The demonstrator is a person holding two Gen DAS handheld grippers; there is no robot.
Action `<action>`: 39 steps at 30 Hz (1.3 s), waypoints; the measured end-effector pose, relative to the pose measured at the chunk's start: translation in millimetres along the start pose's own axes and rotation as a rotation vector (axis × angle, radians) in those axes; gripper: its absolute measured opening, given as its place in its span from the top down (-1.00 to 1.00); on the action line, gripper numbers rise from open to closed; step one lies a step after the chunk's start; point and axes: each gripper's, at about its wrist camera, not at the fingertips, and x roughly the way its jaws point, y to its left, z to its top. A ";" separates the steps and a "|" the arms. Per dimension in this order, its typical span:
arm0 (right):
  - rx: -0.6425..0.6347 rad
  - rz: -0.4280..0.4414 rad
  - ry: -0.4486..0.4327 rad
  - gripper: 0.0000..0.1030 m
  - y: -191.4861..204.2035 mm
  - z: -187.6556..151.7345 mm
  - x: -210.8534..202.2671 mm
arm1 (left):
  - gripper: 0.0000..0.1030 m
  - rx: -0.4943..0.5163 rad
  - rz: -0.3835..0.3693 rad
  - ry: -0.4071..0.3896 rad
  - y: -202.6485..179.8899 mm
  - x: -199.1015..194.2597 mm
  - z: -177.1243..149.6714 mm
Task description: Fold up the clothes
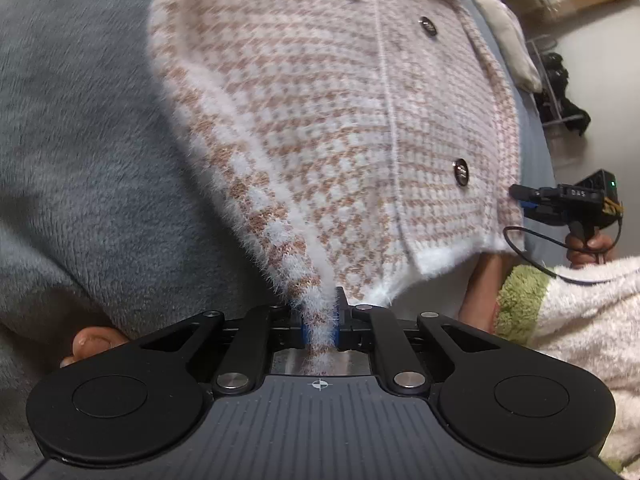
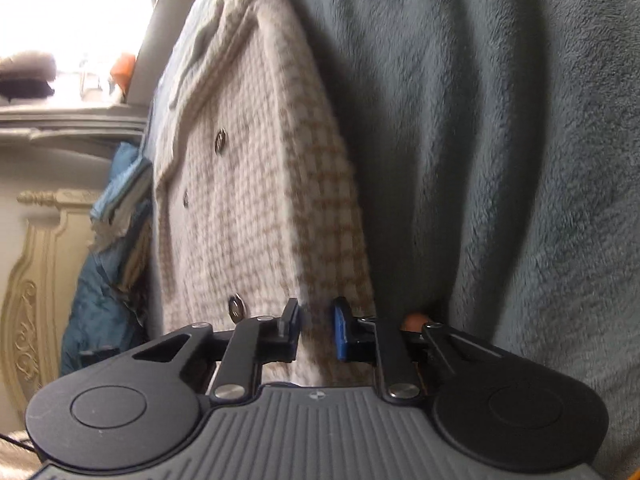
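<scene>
A fuzzy pink-and-white houndstooth cardigan (image 1: 340,120) with dark buttons (image 1: 461,172) lies on a grey-blue fleece blanket (image 1: 80,140). My left gripper (image 1: 320,320) is shut on a narrow fuzzy strip of it, a sleeve or cuff, which runs back between the fingers. At the cardigan's right edge, the right gripper (image 1: 516,191) meets the hem, held by a hand (image 1: 588,244). In the right wrist view the cardigan (image 2: 248,200) stretches away from the right gripper (image 2: 315,328), whose fingers pinch its near edge beside a button (image 2: 236,306). The blanket (image 2: 500,160) fills the right side.
A white cushion (image 1: 508,40) lies past the cardigan, with dark items on the floor (image 1: 560,92) beyond the bed edge. A fuzzy white-and-green sleeve (image 1: 560,300) is at lower right. Blue clothes (image 2: 108,260) and a carved cream bed frame (image 2: 32,300) are to the left.
</scene>
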 end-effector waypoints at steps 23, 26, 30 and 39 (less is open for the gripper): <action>-0.122 -0.167 0.117 0.49 17.9 -20.2 -8.1 | 0.63 -0.066 -0.025 0.049 9.4 16.1 -2.6; -0.129 -0.168 0.104 0.74 17.5 -21.5 -9.6 | 0.79 -0.052 -0.017 0.045 7.6 15.0 -3.7; -0.154 -0.140 0.076 0.86 23.3 -23.1 -15.1 | 0.86 -0.042 -0.040 0.040 6.2 6.9 -1.8; -0.272 -0.018 -0.036 0.88 68.7 -1.6 -26.9 | 0.87 -0.006 -0.125 -0.111 -4.4 -37.5 14.8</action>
